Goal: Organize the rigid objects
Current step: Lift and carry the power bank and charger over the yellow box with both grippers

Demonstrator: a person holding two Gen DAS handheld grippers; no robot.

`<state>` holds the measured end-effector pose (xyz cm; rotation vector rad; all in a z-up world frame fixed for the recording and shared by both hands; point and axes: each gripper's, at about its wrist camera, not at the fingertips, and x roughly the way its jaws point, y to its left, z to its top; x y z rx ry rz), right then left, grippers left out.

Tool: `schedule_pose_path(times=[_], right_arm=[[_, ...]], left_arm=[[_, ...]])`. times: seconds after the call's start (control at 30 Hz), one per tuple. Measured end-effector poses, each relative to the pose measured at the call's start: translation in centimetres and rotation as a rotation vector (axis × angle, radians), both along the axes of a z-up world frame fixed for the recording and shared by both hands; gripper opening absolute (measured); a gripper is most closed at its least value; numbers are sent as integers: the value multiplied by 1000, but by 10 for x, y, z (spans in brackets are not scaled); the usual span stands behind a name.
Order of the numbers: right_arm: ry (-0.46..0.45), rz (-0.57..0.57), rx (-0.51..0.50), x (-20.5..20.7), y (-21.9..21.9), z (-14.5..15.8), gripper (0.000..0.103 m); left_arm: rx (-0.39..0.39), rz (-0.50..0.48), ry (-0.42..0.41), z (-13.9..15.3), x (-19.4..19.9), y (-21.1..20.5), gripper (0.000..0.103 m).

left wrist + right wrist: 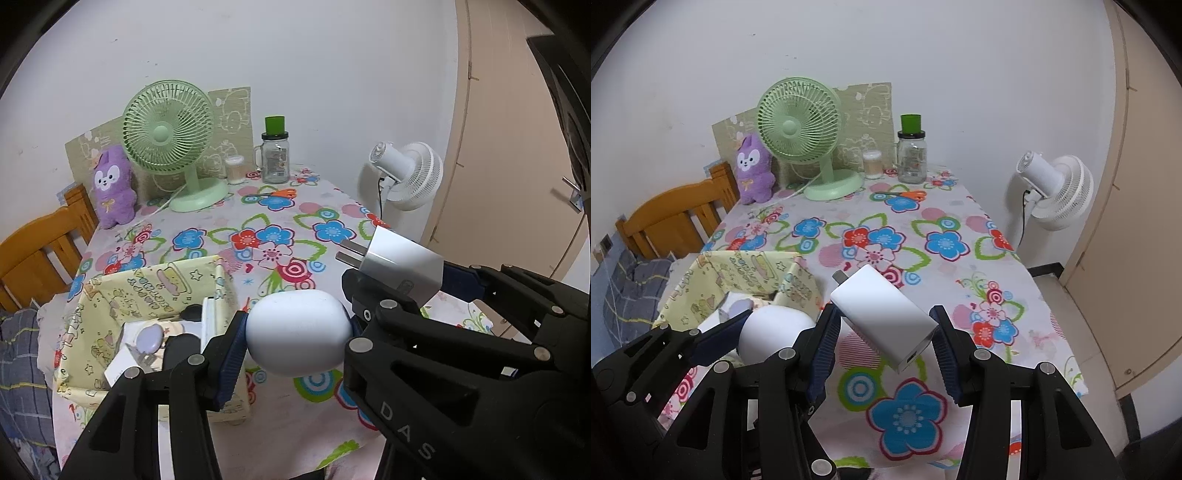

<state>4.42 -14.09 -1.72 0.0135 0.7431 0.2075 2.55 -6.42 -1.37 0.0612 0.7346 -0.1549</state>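
The table point(960, 206) was covered by a flower-printed cloth and was set against a white wall. A white pedestal fan point(1060, 192) was seen off the table's right side, and a wooden chair point(672, 218) off its left. A green desk fan point(168, 133) was stood at the far edge, with a purple plush toy point(112, 184) to its left and a glass jar point(275, 157) with a green cap to its right. A small clear container point(235, 169) was placed between fan and jar, and orange-handled scissors point(910, 195) were laid on the cloth in front of the jar.

A yellow patterned storage box point(110, 295) was positioned at the near left of the table; several small items were contained in it, too jumbled to be identified.

The left tongs point(297, 332) were clenched on a white egg-shaped object point(299, 330), which was held above the cloth just beside the box's right wall. The right tongs point(884, 332) were clenched on a white charger plug point(882, 314), which was held tilted above the cloth, its prongs pointed away toward the far left and its USB port toward the camera. The two held objects were close together but apart.
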Motion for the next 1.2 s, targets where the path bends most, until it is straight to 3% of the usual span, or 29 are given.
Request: schedule_pose_path(times=[1.2], right_arm=[[29,128,0,39,105,-1,53]], left_arm=[[14,109,28,-1,27,98,57]])
